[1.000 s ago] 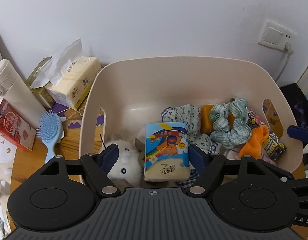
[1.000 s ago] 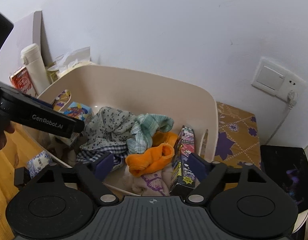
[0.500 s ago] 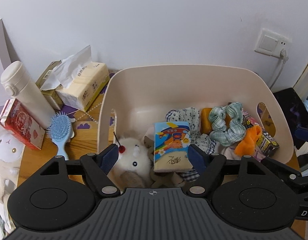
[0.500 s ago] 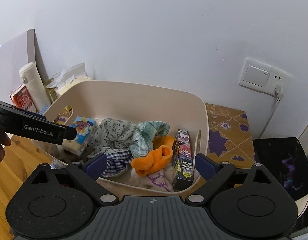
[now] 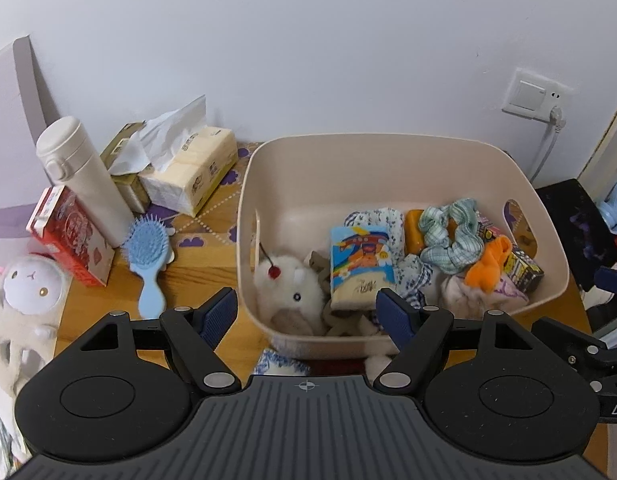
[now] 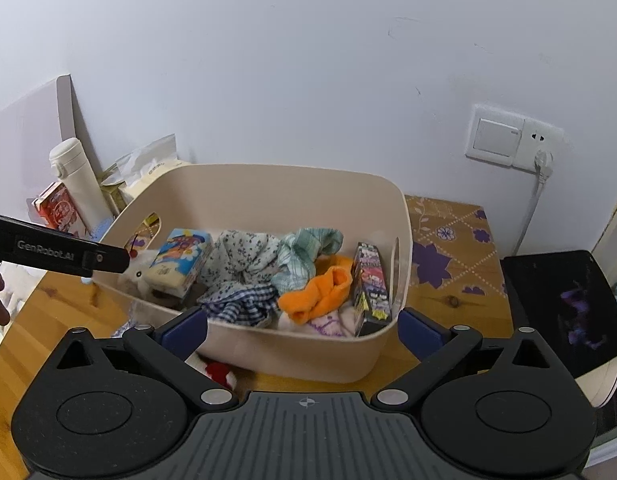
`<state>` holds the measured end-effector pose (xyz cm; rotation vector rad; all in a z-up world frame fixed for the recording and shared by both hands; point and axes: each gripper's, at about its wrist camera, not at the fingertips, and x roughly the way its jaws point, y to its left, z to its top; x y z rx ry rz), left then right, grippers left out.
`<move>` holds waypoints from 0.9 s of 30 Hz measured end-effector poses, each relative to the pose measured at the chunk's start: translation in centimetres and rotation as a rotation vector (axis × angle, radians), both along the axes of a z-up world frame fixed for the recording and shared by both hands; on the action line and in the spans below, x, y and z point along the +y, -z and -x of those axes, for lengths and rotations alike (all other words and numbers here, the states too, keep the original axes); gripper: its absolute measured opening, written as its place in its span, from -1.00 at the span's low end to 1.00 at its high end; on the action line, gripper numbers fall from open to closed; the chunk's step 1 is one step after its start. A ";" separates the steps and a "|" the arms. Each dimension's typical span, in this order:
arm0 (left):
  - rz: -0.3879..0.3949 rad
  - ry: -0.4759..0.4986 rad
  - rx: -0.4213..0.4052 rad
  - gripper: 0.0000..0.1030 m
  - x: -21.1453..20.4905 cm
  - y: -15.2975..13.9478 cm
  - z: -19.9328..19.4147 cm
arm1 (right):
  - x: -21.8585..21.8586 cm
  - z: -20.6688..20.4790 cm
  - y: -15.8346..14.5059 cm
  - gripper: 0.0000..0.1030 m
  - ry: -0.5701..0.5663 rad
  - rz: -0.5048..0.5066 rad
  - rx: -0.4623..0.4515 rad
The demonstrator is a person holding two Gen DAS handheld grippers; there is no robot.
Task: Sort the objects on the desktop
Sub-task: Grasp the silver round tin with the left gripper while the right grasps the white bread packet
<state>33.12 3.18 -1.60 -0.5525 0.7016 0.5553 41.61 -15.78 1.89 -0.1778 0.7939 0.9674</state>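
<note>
A beige bin stands on the wooden desk against the wall. Inside it lie a white plush, a colourful tissue pack, a green checked scrunchie, an orange cloth and a dark printed box. My left gripper hangs open over the bin's near left corner with nothing in it. My right gripper is in front of the bin; its jaws are opening and grip nothing. A black finger of the left gripper reaches in from the left.
Left of the bin lie a blue hairbrush, a white flask, a soft tissue pack, a red box and a white plush toy. A black tablet lies at the right, below a wall socket.
Both grippers have drawn back and up from the bin, so it looks smaller and farther. The right gripper's jaws have spread wider. The left jaws kept their width.
</note>
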 end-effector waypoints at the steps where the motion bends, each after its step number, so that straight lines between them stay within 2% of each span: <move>1: 0.006 0.004 0.001 0.51 -0.1 0.0 0.3 | -0.2 0.2 0.1 1.00 -0.002 0.001 0.004; 13: 0.018 0.044 0.019 0.51 -1.6 1.5 3.4 | -1.6 2.7 1.1 1.00 -0.022 0.037 0.026; 27: 0.064 0.075 0.074 0.51 -3.4 4.8 6.0 | -1.7 5.5 3.2 1.00 -0.048 0.098 0.099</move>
